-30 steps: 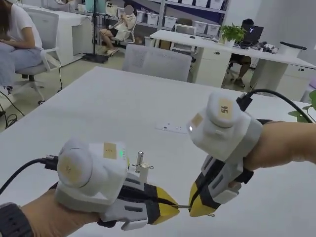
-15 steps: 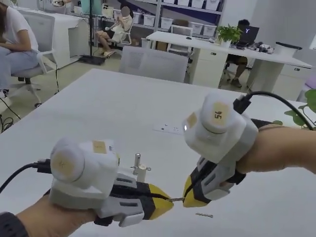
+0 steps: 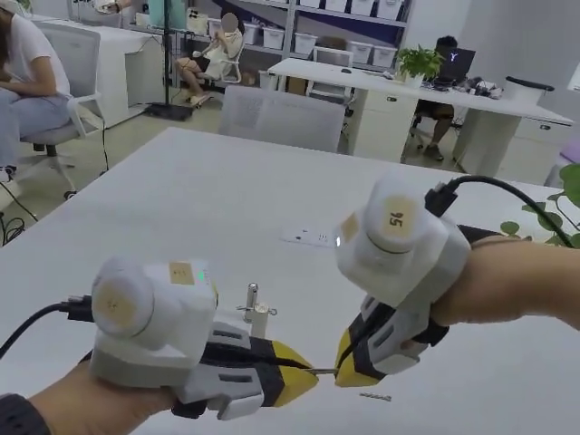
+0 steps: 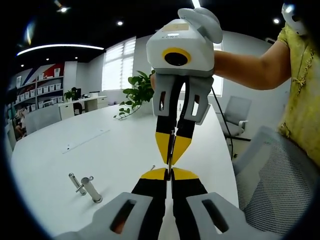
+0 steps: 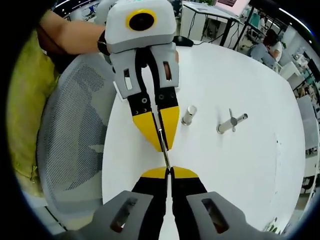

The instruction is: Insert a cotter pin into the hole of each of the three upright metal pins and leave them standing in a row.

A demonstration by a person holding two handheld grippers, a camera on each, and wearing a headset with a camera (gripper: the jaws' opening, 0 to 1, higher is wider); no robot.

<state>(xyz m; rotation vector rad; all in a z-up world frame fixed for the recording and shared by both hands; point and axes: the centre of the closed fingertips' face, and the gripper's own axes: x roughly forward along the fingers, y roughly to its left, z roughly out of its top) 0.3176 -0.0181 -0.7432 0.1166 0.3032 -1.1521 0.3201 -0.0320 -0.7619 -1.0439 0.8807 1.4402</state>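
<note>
A white table (image 3: 181, 208) carries a flat socket strip (image 3: 308, 237); a grey chair (image 3: 285, 116) stands behind it.

White table (image 3: 181, 199): two upright pins (image 3: 261, 319) (one cottered), perhaps a loose cotter (image 3: 374, 396).

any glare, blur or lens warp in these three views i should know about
Head view: even room light, soft shadows on the table, the cotter pin thin and slightly soft. Left gripper view: fisheye bends the table edge, the windows blow out white, the close jaws are sharp. Right gripper view: strong warp curves the table, yet the metal pins look crisp.
</note>
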